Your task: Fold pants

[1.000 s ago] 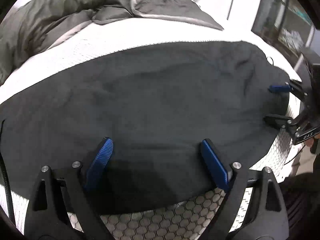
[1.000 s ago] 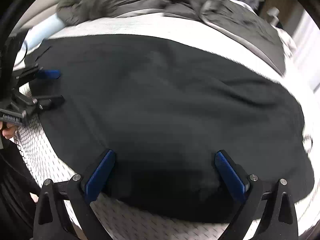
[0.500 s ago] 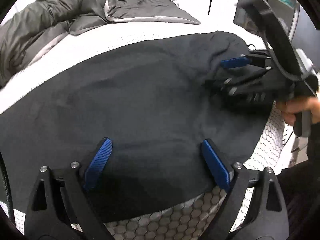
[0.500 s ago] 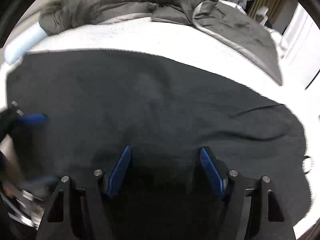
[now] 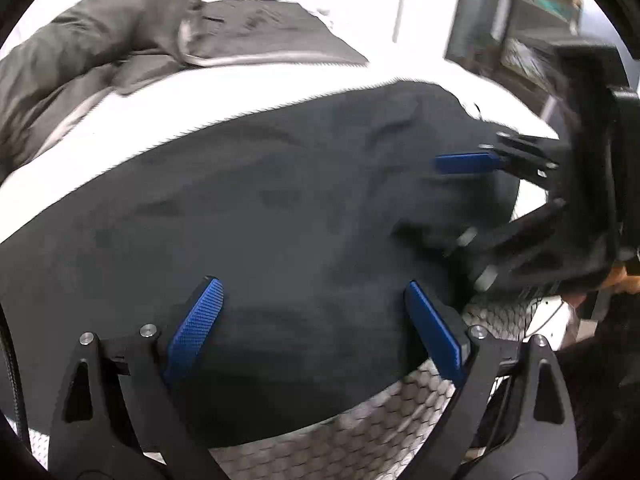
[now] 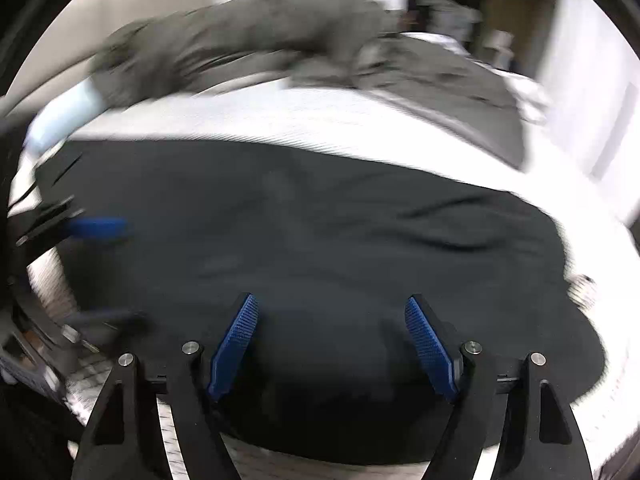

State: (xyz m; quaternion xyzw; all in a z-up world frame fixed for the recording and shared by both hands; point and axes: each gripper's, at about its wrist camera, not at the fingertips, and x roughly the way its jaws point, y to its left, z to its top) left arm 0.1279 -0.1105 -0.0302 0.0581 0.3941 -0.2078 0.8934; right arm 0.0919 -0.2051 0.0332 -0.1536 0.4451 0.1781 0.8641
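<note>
Black pants (image 5: 280, 216) (image 6: 320, 232) lie spread flat across a white bed. My left gripper (image 5: 312, 286) hovers open over their near edge, blue pads wide apart with only flat cloth below. The right gripper (image 6: 330, 300) also stands over the near edge; its jaws are opening and nothing is pinched between them. From the left wrist view, the right gripper (image 5: 452, 204) reaches in from the right over the pants' end. The right wrist view shows the left gripper (image 6: 104, 272) blurred at the left end of the pants.
A grey duvet (image 5: 104, 40) (image 6: 248, 40) is bunched at the back of the bed. The white mattress cover (image 5: 360, 432) has a honeycomb mesh at the near edge. A pale blue pillow (image 6: 64, 116) lies at the left. A hand (image 5: 624, 280) holds the right gripper; shelving (image 5: 532, 20) stands behind.
The right gripper came in from the pants' right edge over the cloth, and its jaws narrowed from wide. The left gripper slid sideways and rolled a little. The pants stay flat.
</note>
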